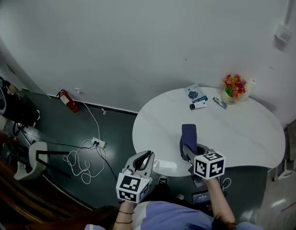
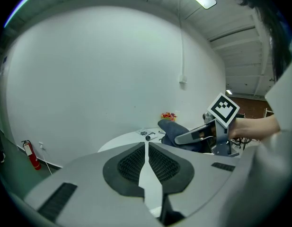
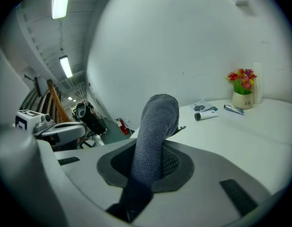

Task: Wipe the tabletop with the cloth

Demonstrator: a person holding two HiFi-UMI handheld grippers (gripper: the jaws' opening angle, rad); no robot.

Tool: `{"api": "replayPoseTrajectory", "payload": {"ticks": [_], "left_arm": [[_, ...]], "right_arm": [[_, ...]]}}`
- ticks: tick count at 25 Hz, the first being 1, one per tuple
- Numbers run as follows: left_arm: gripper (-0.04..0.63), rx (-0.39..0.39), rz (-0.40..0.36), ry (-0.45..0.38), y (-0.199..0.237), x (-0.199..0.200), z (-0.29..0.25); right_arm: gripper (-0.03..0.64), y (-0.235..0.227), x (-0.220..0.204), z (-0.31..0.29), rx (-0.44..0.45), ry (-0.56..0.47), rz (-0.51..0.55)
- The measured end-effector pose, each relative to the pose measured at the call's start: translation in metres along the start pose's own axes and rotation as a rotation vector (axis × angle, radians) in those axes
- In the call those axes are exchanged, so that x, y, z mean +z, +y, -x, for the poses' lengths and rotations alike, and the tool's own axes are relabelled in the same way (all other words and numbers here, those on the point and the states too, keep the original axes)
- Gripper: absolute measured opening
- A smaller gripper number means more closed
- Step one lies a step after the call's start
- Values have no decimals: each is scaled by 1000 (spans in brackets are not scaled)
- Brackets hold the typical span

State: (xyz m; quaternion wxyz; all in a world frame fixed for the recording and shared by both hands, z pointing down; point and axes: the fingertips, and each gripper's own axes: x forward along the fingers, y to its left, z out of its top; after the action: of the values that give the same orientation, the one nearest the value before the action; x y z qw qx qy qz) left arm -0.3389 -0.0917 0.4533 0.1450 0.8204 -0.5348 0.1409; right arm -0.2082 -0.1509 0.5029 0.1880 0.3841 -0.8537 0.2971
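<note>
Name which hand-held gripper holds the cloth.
The right hand-held gripper, clamped on the grey-blue cloth; the left hand-held gripper is shut on nothing.

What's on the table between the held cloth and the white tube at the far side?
Nothing: the head view shows bare tabletop between the cloth and the white tube.

- A white, round-edged tabletop carries a few small things, all near its far edge.
- A pot of colourful flowers stands there, with a white cylinder just beside it.
- A leaflet, a white tube and a smaller tube lie flat, close together.
</note>
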Motion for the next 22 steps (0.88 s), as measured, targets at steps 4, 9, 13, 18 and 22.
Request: {"api": "replayPoseTrajectory", "payload": {"ticks": [4, 9, 13, 18, 22], "left_arm": [[18, 1, 23, 19, 27, -7, -9], [18, 4, 43, 38, 58, -16, -16], [18, -8, 38, 54, 74, -23, -13], [18, 4, 49, 75, 92, -32, -8], [18, 20, 86, 71, 100, -35, 0]], "right_arm": [[71, 12, 18, -51, 35, 22, 20], [71, 32, 32, -120, 78, 66, 62], [71, 50, 32, -174, 107, 108, 73], [70, 78, 18, -233, 173, 179, 88], [71, 104, -4, -262, 225, 254, 76]]}}
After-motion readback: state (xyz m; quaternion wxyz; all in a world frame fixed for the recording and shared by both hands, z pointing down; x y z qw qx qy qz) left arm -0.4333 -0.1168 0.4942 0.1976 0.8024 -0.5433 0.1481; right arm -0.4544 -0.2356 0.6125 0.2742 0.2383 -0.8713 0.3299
